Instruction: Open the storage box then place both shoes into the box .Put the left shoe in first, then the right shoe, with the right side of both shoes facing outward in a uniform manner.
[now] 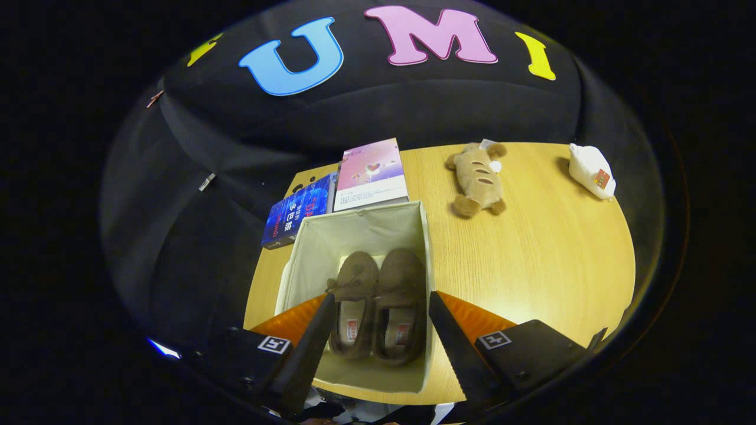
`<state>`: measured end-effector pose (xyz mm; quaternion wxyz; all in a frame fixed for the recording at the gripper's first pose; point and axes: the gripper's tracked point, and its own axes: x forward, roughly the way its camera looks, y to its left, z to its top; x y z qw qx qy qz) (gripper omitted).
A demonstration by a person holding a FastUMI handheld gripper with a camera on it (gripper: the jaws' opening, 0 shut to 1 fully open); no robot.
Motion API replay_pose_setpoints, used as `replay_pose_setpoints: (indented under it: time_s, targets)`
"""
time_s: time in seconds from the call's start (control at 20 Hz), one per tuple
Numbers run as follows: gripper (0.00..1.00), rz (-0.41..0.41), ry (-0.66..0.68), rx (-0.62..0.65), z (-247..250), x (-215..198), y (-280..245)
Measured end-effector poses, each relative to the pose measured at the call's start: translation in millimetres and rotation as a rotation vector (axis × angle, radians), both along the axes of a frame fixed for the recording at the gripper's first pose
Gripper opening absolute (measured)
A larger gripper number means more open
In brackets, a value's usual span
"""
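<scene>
Tool (381, 304) open above boxed shoes (378, 304)

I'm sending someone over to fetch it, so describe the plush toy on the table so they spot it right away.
Start at the light wooden table and its open beige fabric storage box holding two brown shoes, below the open gripper. Beyond the box lies the tan bread-shaped plush toy. Unlike the white item nearby, it is soft, tan, with dark slashes.

A pale wooden table (549, 260) stands against black cloth wall (366, 112).
</scene>
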<state>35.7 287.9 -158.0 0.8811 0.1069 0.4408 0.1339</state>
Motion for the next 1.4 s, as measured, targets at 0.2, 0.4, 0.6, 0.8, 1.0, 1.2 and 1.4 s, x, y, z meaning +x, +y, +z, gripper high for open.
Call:
replay_pose_setpoints:
  time_s: [0.2,0.4,0.6,0.8,1.0,1.2,1.4]
  targets:
    - [0.99,0.003,-0.082,-0.018,27,-4,-31]
    - [0.99,-0.021,-0.144,-0.07,42,-7,-89]
    - [0.99,-0.063,-0.225,-0.083,58,-6,-152]
    - [0.98,-0.105,-0.311,-0.107,70,-10,-229]
    - [0.98,-0.097,-0.384,-0.144,82,-8,-292]
    - [0.98,-0.08,-0.501,-0.134,108,-10,-336]
    - [0.98,-0.064,-0.637,-0.134,132,-21,-366]
